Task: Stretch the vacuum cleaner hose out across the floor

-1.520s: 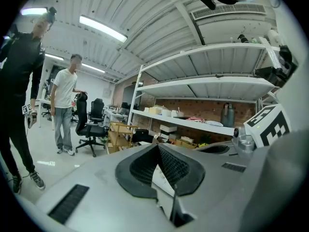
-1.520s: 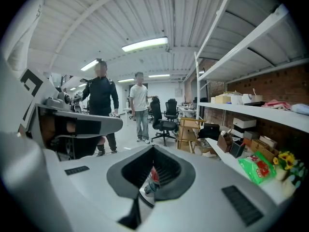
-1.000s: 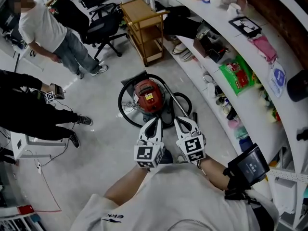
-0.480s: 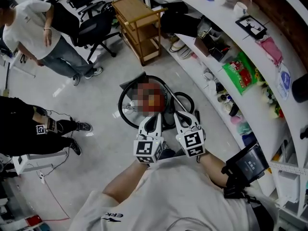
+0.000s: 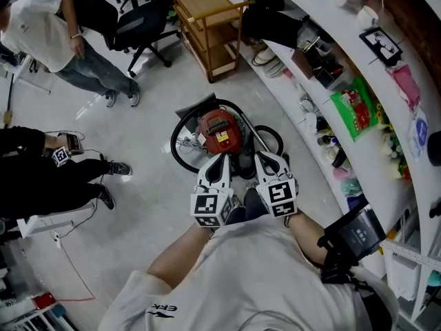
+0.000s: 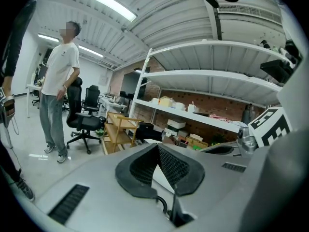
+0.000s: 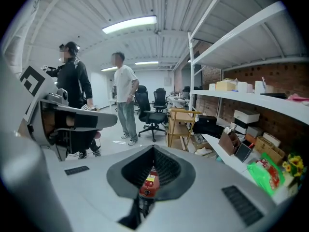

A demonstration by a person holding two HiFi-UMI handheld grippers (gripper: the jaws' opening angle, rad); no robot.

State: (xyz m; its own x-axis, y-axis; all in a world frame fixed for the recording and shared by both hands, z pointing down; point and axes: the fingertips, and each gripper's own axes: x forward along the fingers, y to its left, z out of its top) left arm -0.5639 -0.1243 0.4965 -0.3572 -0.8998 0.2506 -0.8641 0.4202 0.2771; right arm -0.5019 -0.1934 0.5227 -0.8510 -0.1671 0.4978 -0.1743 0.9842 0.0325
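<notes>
Grey polished floor (image 5: 138, 219), pale and a little glossy, fills most of the head view, with a thin cable trailing over it at the lower left. Right in the centre sits the red vacuum cleaner (image 5: 220, 133). Its black hose (image 5: 173, 147) is still coiled in loops around the canister, lying on the floor.

Just below it in the frame, the left gripper (image 5: 222, 161) and the right gripper (image 5: 265, 158) are side by side. Both have their jaws pressed together with nothing between them. The right gripper's own view shows the red canister only through the slit under its pads.

A long white curved shelf unit (image 5: 358, 88) sweeps down the right side, cluttered with boxes and a green packet (image 5: 355, 109). The brick wall (image 7: 270, 81) shows behind it in the right gripper view. A wooden trolley (image 5: 207, 19) stands at the top centre, next to a black office chair (image 5: 141, 26).

One person in a white T-shirt (image 5: 41, 26) stands at the upper left. Another in black (image 5: 34, 178) is at the left edge. Strip lights (image 6: 108, 4) run across a ribbed white ceiling.
</notes>
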